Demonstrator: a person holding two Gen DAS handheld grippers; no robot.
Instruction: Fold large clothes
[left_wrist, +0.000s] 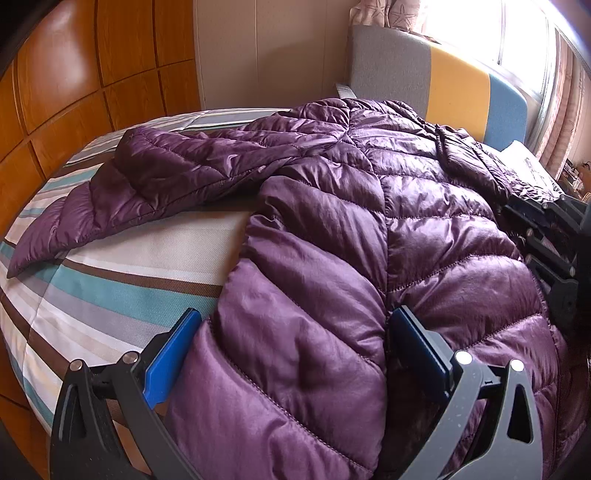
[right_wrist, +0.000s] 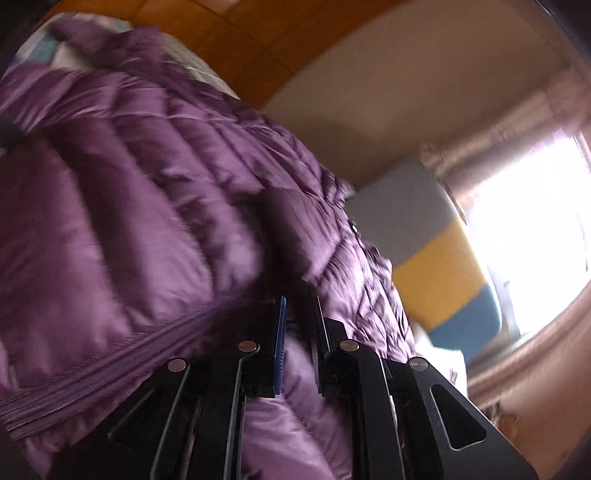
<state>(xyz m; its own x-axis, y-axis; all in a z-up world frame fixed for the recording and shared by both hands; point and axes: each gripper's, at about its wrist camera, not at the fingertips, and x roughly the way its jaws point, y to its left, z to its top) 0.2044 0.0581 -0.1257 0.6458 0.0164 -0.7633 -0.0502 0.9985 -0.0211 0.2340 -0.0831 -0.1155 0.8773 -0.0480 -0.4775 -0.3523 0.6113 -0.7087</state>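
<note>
1. The left gripper (left_wrist: 295, 354) pointed steeply down at the bed (left_wrist: 110, 280), its fingers spread wide and astride the hem of the purple down jacket (left_wrist: 332, 229) without pinching it.
2. The jacket lay spread across the striped bed, one sleeve (left_wrist: 122, 192) extended to the left.
3. The right gripper (right_wrist: 299, 332), seen rolled and blurred, was clamped on a fold of the jacket's edge.

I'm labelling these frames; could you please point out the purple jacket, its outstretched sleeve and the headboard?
purple jacket (left_wrist: 424, 221), left wrist view, quilted back.
outstretched sleeve (left_wrist: 110, 199), left wrist view, mid-sleeve.
headboard (left_wrist: 458, 85), left wrist view, yellow panel.
</note>
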